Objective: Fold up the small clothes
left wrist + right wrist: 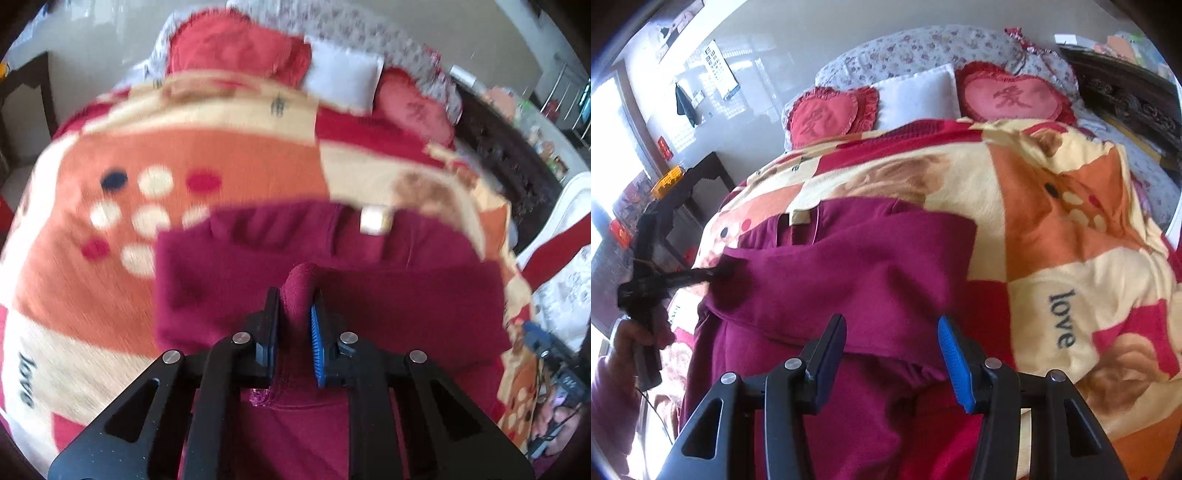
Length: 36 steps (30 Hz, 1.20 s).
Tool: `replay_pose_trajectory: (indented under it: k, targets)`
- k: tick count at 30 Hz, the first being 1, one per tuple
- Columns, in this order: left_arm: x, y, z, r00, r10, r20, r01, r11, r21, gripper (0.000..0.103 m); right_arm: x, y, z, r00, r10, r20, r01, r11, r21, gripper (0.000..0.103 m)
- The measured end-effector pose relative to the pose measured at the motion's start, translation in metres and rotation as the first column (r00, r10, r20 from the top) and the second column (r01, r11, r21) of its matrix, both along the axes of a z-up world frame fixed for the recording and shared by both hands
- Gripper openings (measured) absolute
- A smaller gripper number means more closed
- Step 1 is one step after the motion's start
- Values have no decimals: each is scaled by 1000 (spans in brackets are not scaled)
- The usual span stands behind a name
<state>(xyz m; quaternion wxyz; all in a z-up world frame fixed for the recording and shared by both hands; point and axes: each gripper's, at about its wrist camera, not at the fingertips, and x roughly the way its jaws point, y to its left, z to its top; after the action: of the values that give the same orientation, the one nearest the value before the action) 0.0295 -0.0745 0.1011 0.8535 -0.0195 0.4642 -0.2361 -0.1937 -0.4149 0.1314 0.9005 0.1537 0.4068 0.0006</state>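
Magenta fleece, a small garment (849, 266), is lying on the patterned blanket (1071, 229) that is covering the bed, its pale neck label (803, 218) pointing toward the pillows. One flap is lying folded across the rest of the cloth.

From the left wrist camera, the left tool (295, 317) is pinching a raised ridge of the garment (369, 288): its black pad and its blue ribbed pad are standing close together with the cloth squeezed between them. That picture is smeared, so the blanket's dots and the label (373, 219) are showing only as soft shapes. At its right edge something black and blue is peeking in, possibly part of the other tool, though the blur is making it hard to tell.

The right wrist camera is giving the sharper view. Its own right tool (892, 350) is hanging over the near edge of the folded flap with the jaws standing moderately apart, and no cloth is being pressed between the pads. Only this view is showing the left tool (718, 273) from outside, biting the garment's left corner, with a hand (639, 332) in a purple sleeve gripping its handle. Two red heart cushions (831, 114) and a white pillow (916, 98) are also appearing crisply here, along with the word "love" on the blanket.
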Motion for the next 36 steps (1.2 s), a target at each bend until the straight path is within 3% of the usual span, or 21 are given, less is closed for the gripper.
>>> replay_pose_trajectory:
  k: [3, 6, 10, 11, 12, 15, 19, 23, 26, 30, 36]
  targets:
    - [16, 7, 9, 999, 45, 20, -45, 999, 22, 14, 7, 1, 0, 1000, -3, -2, 3, 1000, -9, 50]
    - [26, 12, -10, 996, 68, -59, -67, 997, 27, 14, 16, 10, -6, 999, 35, -16, -35, 999, -37, 50]
    - [20, 11, -27, 993, 84, -83, -79, 995, 65, 16, 26, 26, -39, 980, 71, -186, -103, 980, -171, 44]
    - [19, 13, -30, 991, 91, -97, -85, 994, 65, 20, 26, 24, -49, 972, 61, -225, -102, 979, -178, 44]
    - [18, 14, -32, 990, 95, -106, -89, 994, 64, 23, 24, 18, -53, 971, 62, -233, -94, 987, -130, 44]
    - [16, 19, -33, 986, 116, -121, -108, 992, 71, 45, 16, 3, -39, 985, 36, -169, -42, 998, -35, 44]
    - [8, 23, -29, 986, 144, -85, -140, 989, 56, 50, 19, -6, -10, 999, -5, -34, 6, 1000, 5, 44]
    - [2, 19, -37, 986, 157, -56, -149, 982, 118, 50, 50, 13, -19, 996, 44, -83, -53, 993, -104, 44]
    - [-4, 14, -47, 987, 156, -24, -150, 974, 170, 50, 71, 12, -46, 984, -33, -177, -13, 966, -257, 43]
    - [-15, 13, -48, 989, 147, -2, -144, 969, 200, 50, 68, -17, -52, 980, -71, -187, 52, 993, -104, 44]
    - [-37, 16, -37, 992, 124, 31, -127, 968, 216, 50, 25, 1, -22, 986, 2, -170, -23, 992, -127, 44]
